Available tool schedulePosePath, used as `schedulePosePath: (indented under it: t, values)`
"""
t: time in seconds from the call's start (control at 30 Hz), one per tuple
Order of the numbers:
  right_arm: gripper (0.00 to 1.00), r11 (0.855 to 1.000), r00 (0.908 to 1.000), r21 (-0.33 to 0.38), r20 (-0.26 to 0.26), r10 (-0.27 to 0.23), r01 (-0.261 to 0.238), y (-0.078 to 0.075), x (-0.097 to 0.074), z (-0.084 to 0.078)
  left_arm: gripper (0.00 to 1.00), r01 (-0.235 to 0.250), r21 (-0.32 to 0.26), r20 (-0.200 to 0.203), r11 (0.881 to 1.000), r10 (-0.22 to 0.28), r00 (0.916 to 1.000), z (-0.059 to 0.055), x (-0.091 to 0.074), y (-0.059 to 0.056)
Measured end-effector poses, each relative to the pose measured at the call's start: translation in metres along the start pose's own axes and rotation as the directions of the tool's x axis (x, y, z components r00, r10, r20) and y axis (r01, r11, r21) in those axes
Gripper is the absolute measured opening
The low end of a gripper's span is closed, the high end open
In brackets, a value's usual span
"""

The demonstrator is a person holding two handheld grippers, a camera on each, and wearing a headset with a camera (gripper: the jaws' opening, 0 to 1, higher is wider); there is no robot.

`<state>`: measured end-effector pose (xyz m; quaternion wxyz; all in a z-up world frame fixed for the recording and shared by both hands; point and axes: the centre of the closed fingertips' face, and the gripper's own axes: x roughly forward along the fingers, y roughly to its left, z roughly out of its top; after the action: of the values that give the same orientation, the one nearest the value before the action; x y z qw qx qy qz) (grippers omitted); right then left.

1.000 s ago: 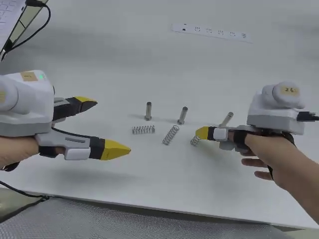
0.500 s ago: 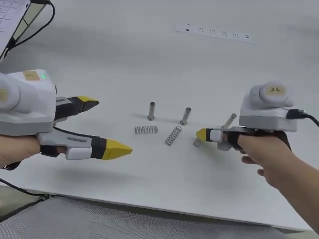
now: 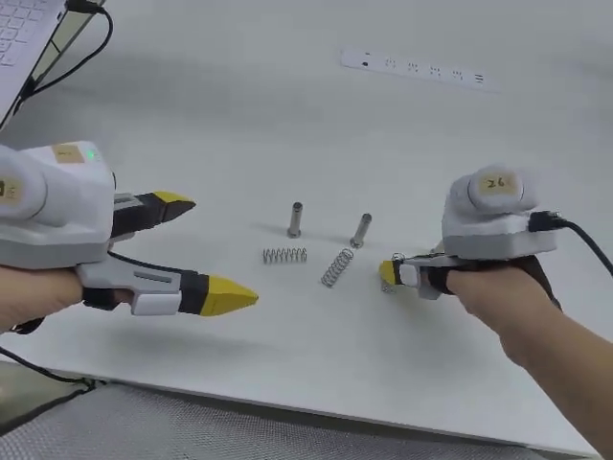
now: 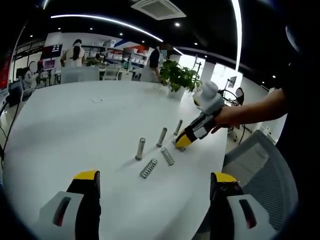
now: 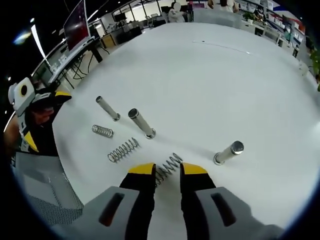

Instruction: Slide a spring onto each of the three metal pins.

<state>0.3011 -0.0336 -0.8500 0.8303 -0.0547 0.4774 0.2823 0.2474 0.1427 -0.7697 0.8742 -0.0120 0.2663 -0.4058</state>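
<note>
**Head view:** above and behind the left gripper (image 3: 213, 251) and right gripper (image 3: 388, 273), looking down on the table (image 3: 287, 115). **Left gripper view:** low, well back, facing the pins (image 4: 141, 149) and right gripper. **Right gripper view:** close over a spring (image 5: 167, 167), same pins beyond.

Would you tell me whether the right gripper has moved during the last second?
Yes: the right gripper has shifted left, closer to the middle pin.
</note>
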Motion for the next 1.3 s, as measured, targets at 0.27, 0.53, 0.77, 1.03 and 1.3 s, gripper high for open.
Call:
schedulePosePath:
  t: [0.27, 0.53, 0.77, 1.03, 1.3]
  values:
    - [0.14, 0.999, 0.9999, -0.038, -0.01, 0.005, -0.005, -0.001, -0.005, -0.004, 0.88, -0.003, 0.0, 0.003, 1.0, 0.003, 1.0, 0.001, -0.002, 0.0]
    - [0.12, 0.997, 0.9998, -0.084, -0.02, -0.002, 0.0, -0.004, -0.005, -0.009, 0.88, 0.003, 0.004, 0.003, 1.0, -0.003, 1.0, 0.001, -0.001, -0.003]
    - [0.09, 0.987, 0.9997, -0.159, -0.025, 0.005, -0.009, -0.001, -0.007, -0.013, 0.88, 0.01, 0.009, 0.006, 1.0, -0.01, 0.9999, 0.003, -0.001, -0.007]
    - [0.08, 0.979, 0.9989, -0.199, -0.033, 0.032, -0.038, 0.0, -0.007, -0.015, 0.88, 0.015, 0.015, -0.002, 1.0, -0.015, 0.9999, 0.003, -0.001, -0.008]
    - [0.08, 0.978, 0.9975, -0.195, -0.005, 0.07, -0.07, 0.002, -0.013, -0.01, 0.87, 0.028, 0.03, -0.008, 0.999, -0.028, 0.9996, 0.005, 0.002, -0.011]
